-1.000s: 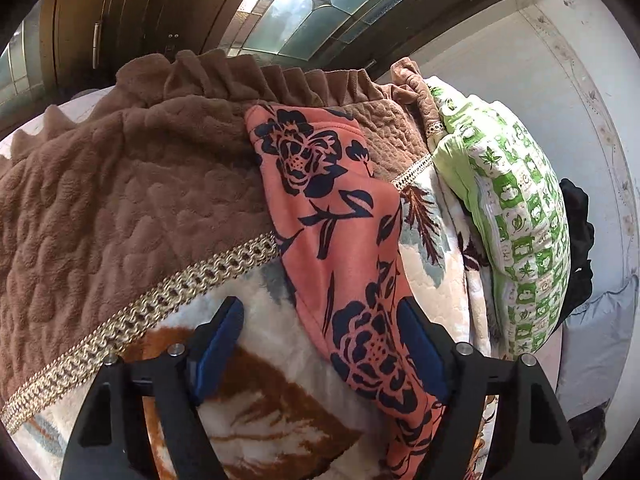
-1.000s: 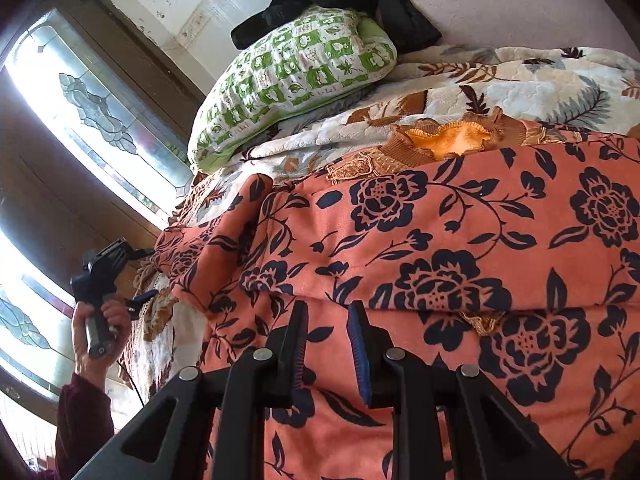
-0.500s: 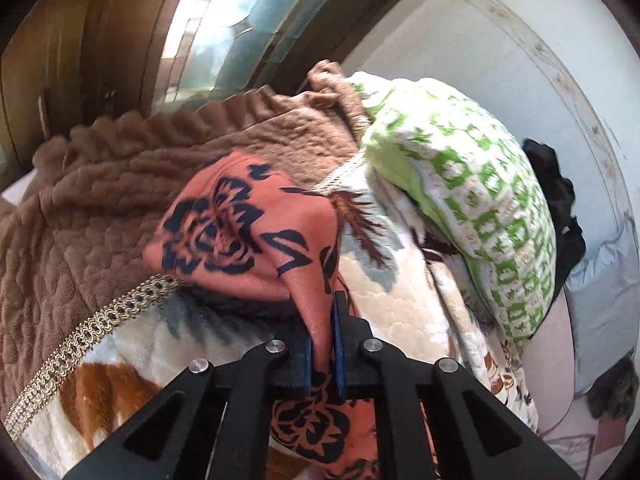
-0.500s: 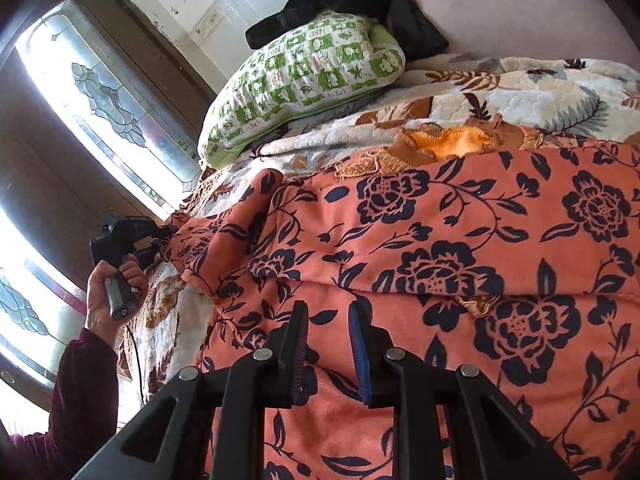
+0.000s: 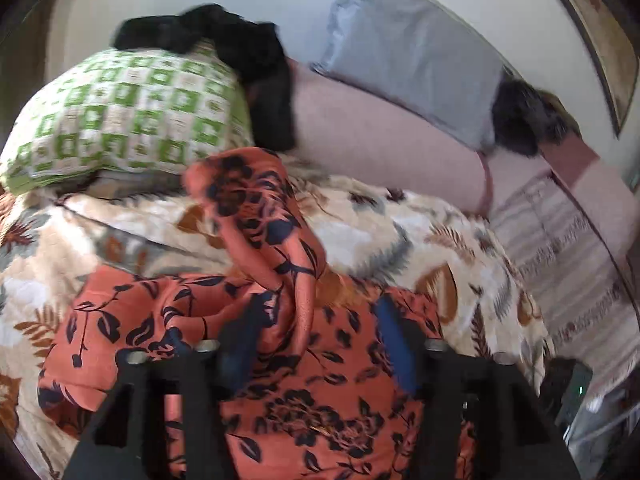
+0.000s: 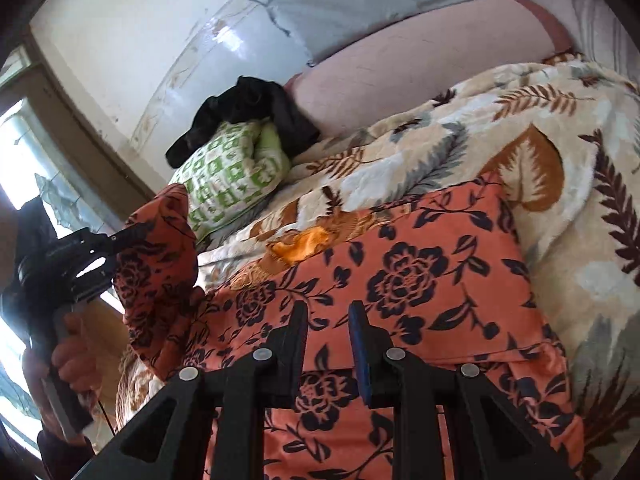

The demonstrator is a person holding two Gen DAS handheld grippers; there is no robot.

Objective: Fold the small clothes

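Note:
An orange garment with dark navy flowers (image 6: 404, 280) lies spread on a leaf-print blanket (image 6: 532, 136). In the left wrist view my left gripper (image 5: 316, 340) stands open over the garment (image 5: 320, 400), and a raised fold of its sleeve (image 5: 256, 216) hangs between the jaws, no longer pinched. The right wrist view shows that gripper (image 6: 120, 240) at the left, against the lifted sleeve end (image 6: 160, 248). My right gripper (image 6: 328, 344) sits low over the garment's near part, its jaws a narrow gap apart with nothing between them.
A green-and-white checked pillow (image 5: 120, 116) with a black cloth (image 5: 224, 56) on it lies at the back. A grey pillow (image 5: 416, 60) leans on the white wall. A pink sheet (image 5: 380, 148) covers the far bed. A window (image 6: 24, 168) is at the left.
My left gripper, shut on the sleeve half a second ago, swung it over toward the garment's body and opened. My right gripper stayed in place while its view tilted.

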